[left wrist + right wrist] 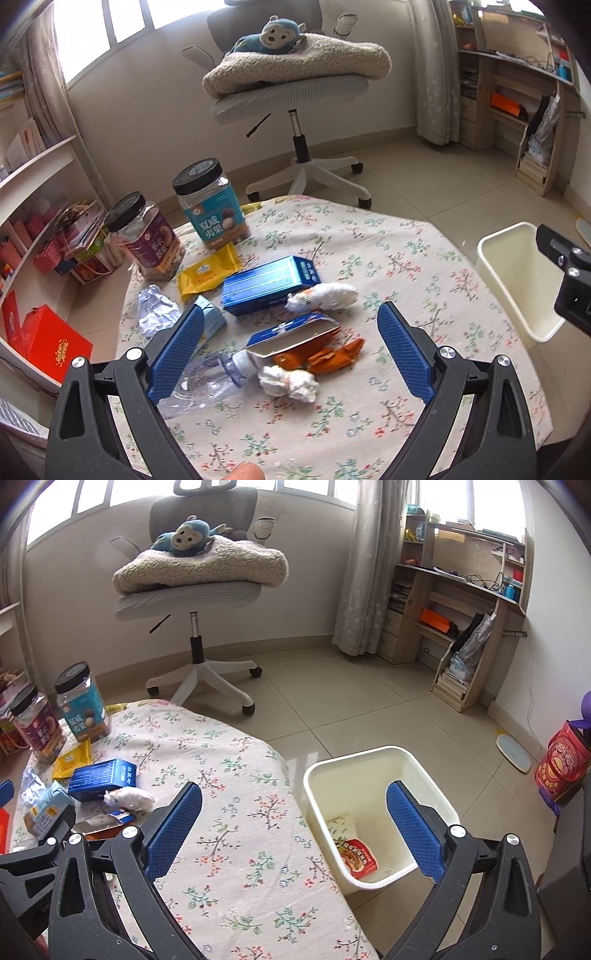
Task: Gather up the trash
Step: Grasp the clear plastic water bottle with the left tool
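Observation:
My left gripper [291, 325] is open and empty above trash on the floral table [406, 258]: a torn blue carton [291, 334], orange wrappers [332, 356], a white tissue wad [290, 382], a clear plastic bottle [207, 384], a blue box [269, 284], a second tissue wad [323, 299], crumpled foil [155, 310] and a yellow packet [208, 271]. My right gripper [295, 805] is open and empty over the table edge, beside the cream bin [436, 775], which holds a red wrapper [358, 858]. The bin also shows in the left wrist view [517, 280].
Two snack jars [210, 203] [144, 236] stand at the table's far left. An office chair [295, 92] with a blanket and plush toy stands behind the table. Shelves [33, 177] stand at left, a desk [461, 602] at right. A red drum [561, 768] stands on the floor.

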### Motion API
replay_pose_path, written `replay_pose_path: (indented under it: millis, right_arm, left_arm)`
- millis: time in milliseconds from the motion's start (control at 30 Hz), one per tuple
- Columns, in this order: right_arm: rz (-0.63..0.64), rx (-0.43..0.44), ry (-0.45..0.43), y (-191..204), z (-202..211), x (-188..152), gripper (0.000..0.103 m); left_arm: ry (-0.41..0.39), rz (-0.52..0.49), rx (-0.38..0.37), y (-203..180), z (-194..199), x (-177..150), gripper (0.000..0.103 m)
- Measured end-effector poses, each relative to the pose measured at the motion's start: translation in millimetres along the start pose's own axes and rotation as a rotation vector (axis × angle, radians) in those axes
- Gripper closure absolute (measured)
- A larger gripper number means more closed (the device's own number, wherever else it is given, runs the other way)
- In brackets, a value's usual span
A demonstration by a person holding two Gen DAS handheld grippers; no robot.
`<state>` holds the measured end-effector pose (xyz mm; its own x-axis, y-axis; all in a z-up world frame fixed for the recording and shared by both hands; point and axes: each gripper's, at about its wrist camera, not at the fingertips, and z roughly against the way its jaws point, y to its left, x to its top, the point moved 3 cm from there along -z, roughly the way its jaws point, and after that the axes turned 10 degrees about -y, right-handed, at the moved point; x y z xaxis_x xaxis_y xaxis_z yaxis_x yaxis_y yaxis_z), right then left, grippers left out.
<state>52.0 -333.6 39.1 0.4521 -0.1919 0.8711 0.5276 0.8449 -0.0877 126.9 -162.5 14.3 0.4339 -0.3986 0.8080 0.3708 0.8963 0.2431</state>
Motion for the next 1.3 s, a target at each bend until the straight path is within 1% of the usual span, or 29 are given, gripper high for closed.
replay_pose_path:
  millis: [67,133,267,433,533,600,633,667,700,733,767,867,967,1067,1133,1167,1233,1300]
  right_arm:
    - [0.022,0.022,0.015,15.0,-2.1,-1.7,0.007]
    - [0.042,0.043,0.031,29.7,-5.2,-3.5,0.007]
    - [0.073,0.085,0.077,53.7,-13.8,-8.4,0.007]
    - [0.084,0.153,0.196,78.2,-32.4,-22.5,0.007]
    - [0.127,0.192,0.253,95.5,-40.9,-34.1,0.007]
    - [0.174,0.228,0.28,109.1,-44.0,-41.7,0.007]
    - [0.194,0.247,0.287,115.4,-44.7,-44.6,0.007]
    - [0.217,0.271,0.289,122.7,-44.2,-47.2,0.007]
    - [0.239,0.298,0.29,129.8,-43.0,-50.0,0.007]
    - [0.264,0.326,0.292,136.8,-41.4,-53.3,0.007]
    - [0.294,0.354,0.298,144.6,-40.0,-57.2,0.007]
    - [0.375,0.438,0.334,165.2,-37.3,-70.5,0.007]
    - [0.44,0.491,0.345,180.0,-33.9,-80.4,0.007]
    - [0.468,0.554,0.361,192.7,-31.7,-86.7,0.011]
    - [0.475,0.599,0.388,203.4,-32.2,-92.0,0.02]
    - [0.476,0.613,0.406,209.1,-33.7,-95.4,0.023]
    - [0.47,0.632,0.448,219.0,-39.3,-102.2,0.033]
    - [0.46,0.641,0.485,227.9,-44.9,-108.7,0.037]
  left_arm:
    - [0.034,-0.036,0.038,15.7,-7.9,-9.9,0.011]
    - [0.087,-0.056,0.062,32.0,-17.6,-20.5,0.011]
    - [0.231,-0.118,0.065,57.9,-42.3,-50.6,0.011]
    - [0.398,-0.235,0.062,75.9,-76.9,-100.9,0.011]
    - [0.438,-0.309,0.086,81.2,-92.8,-124.0,0.011]
    - [0.439,-0.338,0.073,82.0,-98.2,-133.5,0.012]
    - [0.431,-0.347,0.062,80.8,-98.9,-135.4,0.015]
    - [0.412,-0.346,0.044,79.8,-97.6,-134.9,0.024]
    - [0.4,-0.348,0.029,78.3,-96.1,-133.3,0.031]
    - [0.386,-0.367,0.034,76.5,-93.8,-132.1,0.04]
    - [0.38,-0.379,0.034,75.4,-91.9,-132.1,0.046]
    - [0.371,-0.349,-0.005,76.5,-85.6,-129.5,0.049]
    - [0.36,-0.24,-0.054,89.4,-70.0,-117.4,0.051]
    - [0.327,-0.142,-0.061,105.9,-45.7,-102.1,0.051]
    - [0.301,-0.069,-0.068,121.0,-30.1,-92.2,0.051]
    - [0.284,-0.034,-0.068,128.1,-22.0,-87.1,0.051]
    - [0.249,0.012,-0.059,137.7,-11.8,-78.4,0.051]
    - [0.223,0.051,-0.05,146.2,-7.1,-71.2,0.051]
